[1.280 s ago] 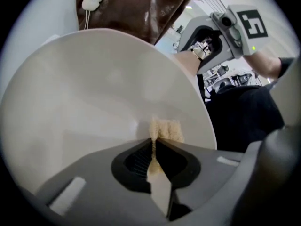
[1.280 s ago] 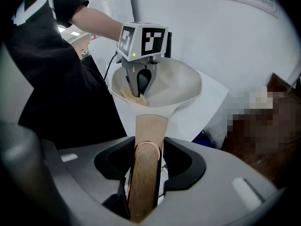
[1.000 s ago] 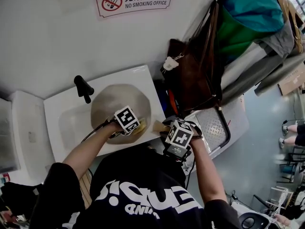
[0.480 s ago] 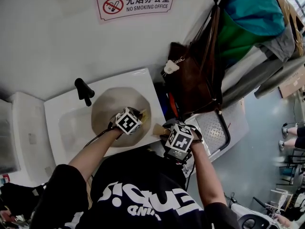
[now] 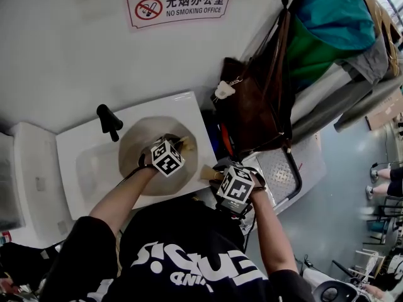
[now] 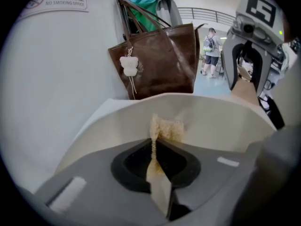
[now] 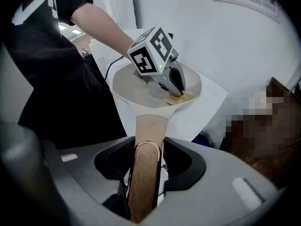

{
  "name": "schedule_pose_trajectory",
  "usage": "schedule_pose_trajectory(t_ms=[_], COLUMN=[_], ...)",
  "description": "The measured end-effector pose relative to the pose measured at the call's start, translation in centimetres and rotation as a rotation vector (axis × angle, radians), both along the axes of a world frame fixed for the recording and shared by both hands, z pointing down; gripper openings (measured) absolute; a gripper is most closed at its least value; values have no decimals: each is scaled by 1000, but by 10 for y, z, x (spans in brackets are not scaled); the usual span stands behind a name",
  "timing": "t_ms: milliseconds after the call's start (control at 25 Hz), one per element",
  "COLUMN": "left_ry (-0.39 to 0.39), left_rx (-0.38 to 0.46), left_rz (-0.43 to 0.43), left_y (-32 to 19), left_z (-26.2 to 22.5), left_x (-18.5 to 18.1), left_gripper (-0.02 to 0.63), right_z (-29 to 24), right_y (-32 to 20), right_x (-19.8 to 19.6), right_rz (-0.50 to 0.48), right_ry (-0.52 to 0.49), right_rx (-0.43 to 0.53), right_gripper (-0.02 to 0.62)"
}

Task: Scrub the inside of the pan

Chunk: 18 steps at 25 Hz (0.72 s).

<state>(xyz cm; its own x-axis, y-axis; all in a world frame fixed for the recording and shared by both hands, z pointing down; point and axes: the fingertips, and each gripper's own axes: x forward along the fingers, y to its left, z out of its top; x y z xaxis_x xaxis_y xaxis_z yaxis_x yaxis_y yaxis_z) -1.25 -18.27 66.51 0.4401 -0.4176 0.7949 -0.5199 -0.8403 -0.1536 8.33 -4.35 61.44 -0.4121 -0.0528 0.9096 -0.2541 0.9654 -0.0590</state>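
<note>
Clearly the scrubbing itself is the step in hand. The left gripper (image 7: 177,89) has its jaws pressed tight on a yellowish scrub pad (image 6: 166,128), and the pad's frayed end touches the cream inner wall of the pan (image 7: 126,84) on the side nearest the handle. The right gripper (image 7: 146,147) is clamped on the wooden handle (image 7: 149,125) and steadies the pan, which sits in the white sink (image 5: 85,168) just beside the black faucet (image 5: 108,119).

By my reckoning the next move calls for sweeping the pad across the floor and round the walls under even pressure, while the right side resists so the pan does not twist or skid on the smooth basin.

The sink is set against a plain pale wall (image 5: 69,61) bearing a no-smoking sign (image 5: 177,2). A brown leather bag (image 6: 160,62) hangs to the right of the sink, and a person (image 6: 209,44) stands far off on the grey floor.
</note>
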Motion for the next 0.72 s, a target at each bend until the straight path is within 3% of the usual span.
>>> schedule_pose_trajectory(t_ms=[240,520,720], left_ry=[-77,-231,-395], left_rx=[80,176,240], left_rz=[-25,-47,86], left_y=[-20,-45,-51], left_z=[2,6,10], left_x=[-17,-52,-66], left_gripper=[25,25,25], right_z=[-1,-2,-2], right_y=[1,2,2], right_x=[0,0,0], right_rz=[2,1,1], right_ry=[0,-4,-3], right_rx=[-2,-4,-7], right_gripper=[187,187,187])
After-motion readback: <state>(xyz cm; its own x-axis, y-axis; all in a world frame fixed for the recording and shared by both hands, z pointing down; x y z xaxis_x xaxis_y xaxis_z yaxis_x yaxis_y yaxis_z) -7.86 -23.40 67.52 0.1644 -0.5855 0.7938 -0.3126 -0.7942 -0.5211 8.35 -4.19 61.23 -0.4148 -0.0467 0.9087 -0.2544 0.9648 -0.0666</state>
